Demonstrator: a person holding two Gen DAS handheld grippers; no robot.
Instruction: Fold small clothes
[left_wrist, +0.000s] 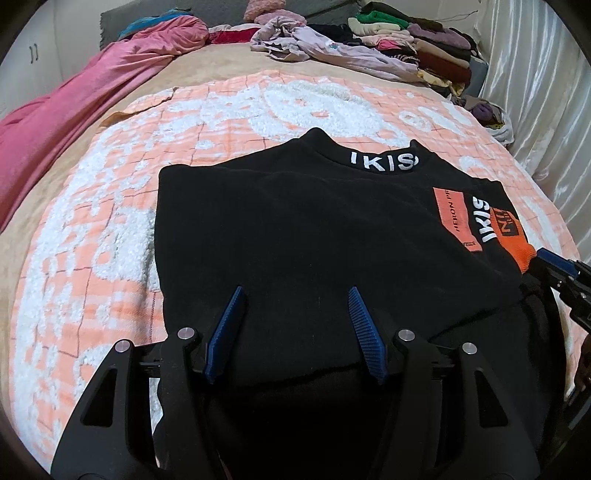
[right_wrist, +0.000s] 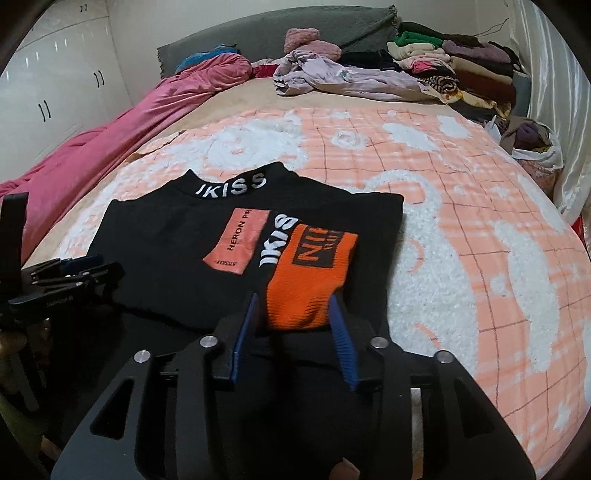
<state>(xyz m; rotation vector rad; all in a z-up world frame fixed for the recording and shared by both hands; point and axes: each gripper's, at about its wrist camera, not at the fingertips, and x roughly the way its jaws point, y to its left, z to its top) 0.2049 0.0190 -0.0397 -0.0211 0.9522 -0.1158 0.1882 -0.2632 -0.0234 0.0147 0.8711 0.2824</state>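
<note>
- With sleeves folded in, black top (right_wrist: 177, 251) lies on blanket (right_wrist: 461, 229) near its front edge; bottom-up fold judged next.
- Left gripper (left_wrist: 297, 295) wide, empty; right gripper (right_wrist: 293, 306) wide, astride orange cuff (right_wrist: 310, 284), not pinching.
- Next: both grasp hem.

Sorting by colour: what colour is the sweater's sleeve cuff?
Orange cuff, on a black sweater; clearest in the right wrist view.

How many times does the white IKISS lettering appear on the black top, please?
2: one on the collar of the black top, one running down the folded sleeve beside the orange cuff. Folded layers may hide more.

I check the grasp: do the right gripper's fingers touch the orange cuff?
Cannot tell. In the right wrist view the fingers flank the orange cuff, but neither contact nor a gap shows plainly.
</note>
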